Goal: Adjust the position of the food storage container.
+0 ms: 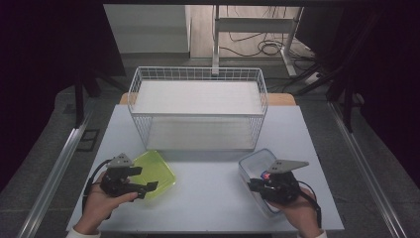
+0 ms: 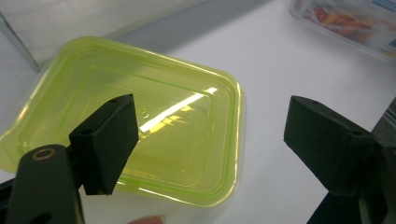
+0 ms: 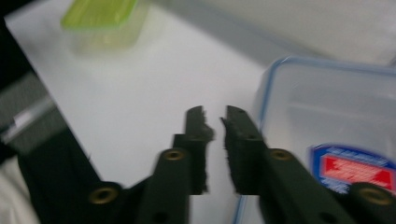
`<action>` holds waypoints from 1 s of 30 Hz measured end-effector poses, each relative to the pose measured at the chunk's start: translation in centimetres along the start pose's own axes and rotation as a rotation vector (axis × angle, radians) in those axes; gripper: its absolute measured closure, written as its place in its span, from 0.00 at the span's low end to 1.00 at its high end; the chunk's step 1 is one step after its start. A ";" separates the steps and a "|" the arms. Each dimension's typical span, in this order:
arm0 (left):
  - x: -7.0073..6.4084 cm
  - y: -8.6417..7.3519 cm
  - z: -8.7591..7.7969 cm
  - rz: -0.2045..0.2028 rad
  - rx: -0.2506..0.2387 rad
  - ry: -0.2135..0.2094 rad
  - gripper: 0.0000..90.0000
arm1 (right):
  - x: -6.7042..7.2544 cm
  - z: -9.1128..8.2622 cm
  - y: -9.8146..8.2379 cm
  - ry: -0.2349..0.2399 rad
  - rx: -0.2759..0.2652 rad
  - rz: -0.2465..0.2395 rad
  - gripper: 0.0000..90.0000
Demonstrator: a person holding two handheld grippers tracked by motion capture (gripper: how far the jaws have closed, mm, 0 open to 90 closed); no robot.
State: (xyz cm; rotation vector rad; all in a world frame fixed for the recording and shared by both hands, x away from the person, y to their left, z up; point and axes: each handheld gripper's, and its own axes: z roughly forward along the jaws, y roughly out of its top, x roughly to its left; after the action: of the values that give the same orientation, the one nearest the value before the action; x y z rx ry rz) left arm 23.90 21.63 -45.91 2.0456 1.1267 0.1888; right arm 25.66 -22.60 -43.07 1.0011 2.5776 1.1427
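A yellow-green lidded container (image 1: 157,171) (image 2: 140,121) lies at the table's front left. My left gripper (image 1: 144,178) (image 2: 210,121) hovers over its near right part, open wide, with one jaw above the lid and the other above bare table. A clear container with a blue-rimmed lid and a red-and-blue label (image 1: 258,168) (image 3: 327,116) sits at the front right. Over its near left edge my right gripper (image 1: 253,184) (image 3: 217,126) has its jaws almost together, with only a thin gap and nothing between them. The green container (image 3: 100,16) also appears far off, blurred.
A white wire basket (image 1: 198,106) stands open-topped at the back middle of the white table (image 1: 208,198). Bare tabletop lies between the two containers. The clear container (image 2: 345,18) shows at the top right of the left gripper view.
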 end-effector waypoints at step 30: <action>-0.3 0.9 1.8 0.028 0.050 -0.020 0.17 | 1.8 -0.1 -4.0 -0.087 0.289 -0.025 1.00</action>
State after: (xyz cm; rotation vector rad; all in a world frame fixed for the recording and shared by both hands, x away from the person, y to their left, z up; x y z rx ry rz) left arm 25.12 20.10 -46.50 2.1040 1.1007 0.1547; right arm 22.17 -23.44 -45.59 1.0430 2.7263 0.7156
